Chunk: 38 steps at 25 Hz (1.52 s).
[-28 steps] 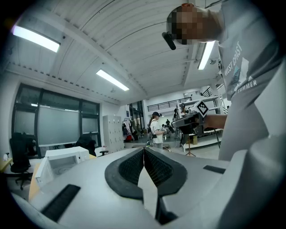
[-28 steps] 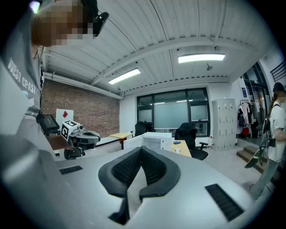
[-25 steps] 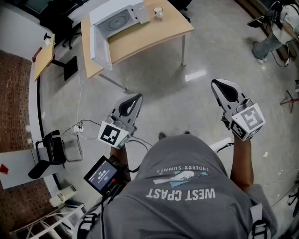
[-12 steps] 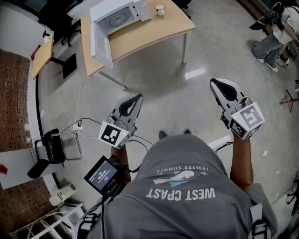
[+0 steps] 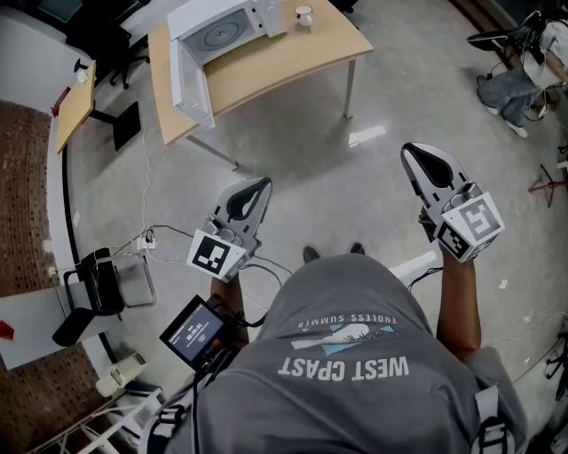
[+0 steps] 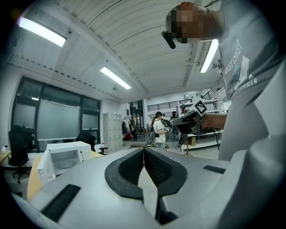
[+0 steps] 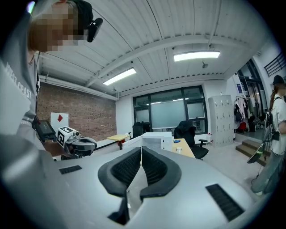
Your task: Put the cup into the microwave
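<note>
A small white cup (image 5: 303,15) stands on the far end of a wooden table (image 5: 284,62), just right of a white microwave (image 5: 222,28). The microwave's door (image 5: 190,84) hangs open toward me. Both grippers are held over bare floor, well short of the table. My left gripper (image 5: 258,183) is shut with nothing between its jaws, and so is my right gripper (image 5: 409,153). In the right gripper view the microwave (image 7: 154,139) and the cup (image 7: 179,150) show far off beyond the shut jaws. The left gripper view has the microwave (image 6: 67,157) at the left.
A black chair (image 5: 93,284) and floor cables (image 5: 151,239) lie to my left, with a small side table (image 5: 75,106) beyond. A screen (image 5: 197,332) hangs at my waist. Another person (image 5: 515,84) and stands occupy the far right. Grey floor separates me from the table.
The table with the microwave and cup has slid slightly toward the top of the head view. Both grippers stay shut and keep about the same places in the picture.
</note>
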{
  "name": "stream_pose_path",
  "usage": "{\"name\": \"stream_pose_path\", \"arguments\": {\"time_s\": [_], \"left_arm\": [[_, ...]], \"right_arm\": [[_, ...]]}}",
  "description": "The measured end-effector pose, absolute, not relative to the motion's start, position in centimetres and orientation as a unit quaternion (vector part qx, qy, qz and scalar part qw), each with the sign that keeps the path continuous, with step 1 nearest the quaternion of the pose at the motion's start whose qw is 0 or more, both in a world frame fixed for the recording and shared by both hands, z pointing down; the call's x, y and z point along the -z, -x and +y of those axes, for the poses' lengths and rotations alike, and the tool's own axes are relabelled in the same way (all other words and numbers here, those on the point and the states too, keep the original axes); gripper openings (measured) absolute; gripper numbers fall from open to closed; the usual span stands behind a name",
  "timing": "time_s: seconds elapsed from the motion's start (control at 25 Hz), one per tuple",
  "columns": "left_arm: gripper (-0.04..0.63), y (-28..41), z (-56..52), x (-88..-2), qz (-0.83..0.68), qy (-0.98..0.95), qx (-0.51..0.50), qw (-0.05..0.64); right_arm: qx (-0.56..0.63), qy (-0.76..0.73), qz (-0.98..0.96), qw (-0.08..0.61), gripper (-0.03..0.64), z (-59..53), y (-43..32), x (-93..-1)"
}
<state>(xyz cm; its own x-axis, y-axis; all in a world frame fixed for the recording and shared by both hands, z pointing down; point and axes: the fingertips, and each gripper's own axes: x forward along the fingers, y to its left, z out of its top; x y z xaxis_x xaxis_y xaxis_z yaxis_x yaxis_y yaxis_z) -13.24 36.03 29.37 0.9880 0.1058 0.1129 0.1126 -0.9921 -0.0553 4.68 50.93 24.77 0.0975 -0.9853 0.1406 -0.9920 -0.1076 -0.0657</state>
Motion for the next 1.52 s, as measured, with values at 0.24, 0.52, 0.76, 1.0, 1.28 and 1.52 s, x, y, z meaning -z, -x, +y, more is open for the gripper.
{"name": "stream_pose_path", "arguments": {"time_s": [0.24, 0.52, 0.76, 1.0, 1.28, 1.52], "left_arm": [[0.02, 14.7, 34.4, -29.5, -0.063, 0.996, 0.054, 0.027], [0.021, 17.2, 30.8, -29.9, -0.065, 0.996, 0.051, 0.034], [0.021, 19.5, 28.6, -30.1, -0.062, 0.996, 0.047, 0.036], [0.02, 20.1, 27.2, -30.4, -0.058, 0.997, 0.049, 0.029], [0.021, 19.9, 25.7, -30.9, -0.047, 0.997, 0.054, 0.023], [0.02, 18.7, 24.1, -31.4, -0.029, 0.997, 0.064, 0.022]], "right_arm": [[-0.082, -0.749, -0.657, 0.029, 0.02, 49.3, -3.1, -25.1], [-0.071, -0.758, -0.647, 0.032, 0.02, 46.3, -1.0, -24.7], [-0.068, -0.762, -0.643, 0.032, 0.02, 44.5, 0.9, -24.9], [-0.072, -0.762, -0.642, 0.036, 0.02, 43.0, 1.0, -24.9], [-0.083, -0.758, -0.645, 0.04, 0.02, 41.0, -0.2, -25.5], [-0.08, -0.75, -0.656, 0.03, 0.02, 38.3, -2.6, -25.8]]}}
